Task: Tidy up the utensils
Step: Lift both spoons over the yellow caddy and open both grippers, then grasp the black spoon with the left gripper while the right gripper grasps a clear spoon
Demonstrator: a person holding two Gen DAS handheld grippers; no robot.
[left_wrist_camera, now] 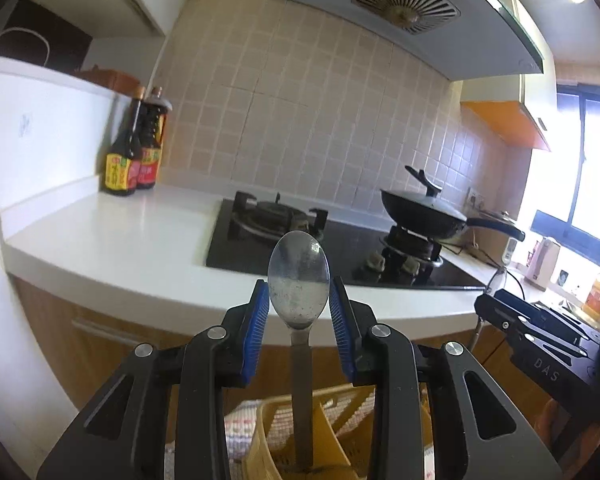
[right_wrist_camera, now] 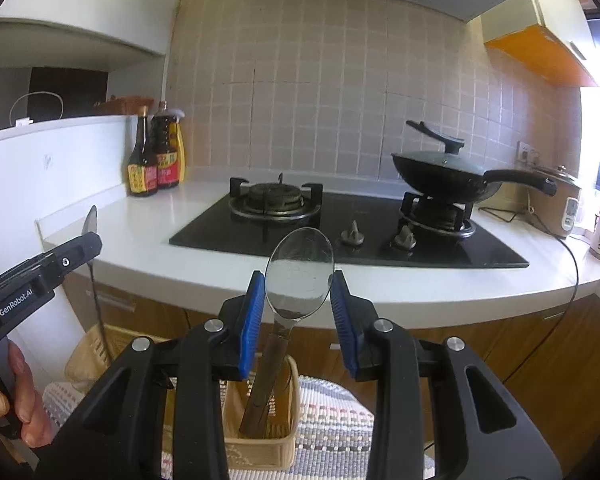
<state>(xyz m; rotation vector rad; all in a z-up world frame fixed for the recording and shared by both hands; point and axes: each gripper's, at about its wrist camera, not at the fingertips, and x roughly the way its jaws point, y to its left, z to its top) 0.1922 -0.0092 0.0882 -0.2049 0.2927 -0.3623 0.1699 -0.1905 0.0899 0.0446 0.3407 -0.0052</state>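
My left gripper (left_wrist_camera: 299, 292) is shut on the bowl of a steel spoon (left_wrist_camera: 299, 268), blue pads (left_wrist_camera: 260, 312) against both sides. Its handle hangs straight down into a yellow divided basket (left_wrist_camera: 268, 432). My right gripper (right_wrist_camera: 299, 288) is shut the same way on a second spoon (right_wrist_camera: 300, 264), whose brown handle slants down into a beige rectangular basket (right_wrist_camera: 260, 446). In the right wrist view the left gripper (right_wrist_camera: 86, 242) shows at the left edge with its spoon (right_wrist_camera: 90, 220) above a round beige basket (right_wrist_camera: 86, 360). The right gripper (left_wrist_camera: 500, 308) shows at the right of the left wrist view.
Both baskets stand on a woven striped mat (right_wrist_camera: 332, 420) below the white counter (right_wrist_camera: 148, 248). On the counter are a black gas hob (right_wrist_camera: 340, 240), a lidded wok (right_wrist_camera: 444, 176) and two sauce bottles (right_wrist_camera: 156, 160). A person's hand (right_wrist_camera: 20, 392) holds the left gripper.
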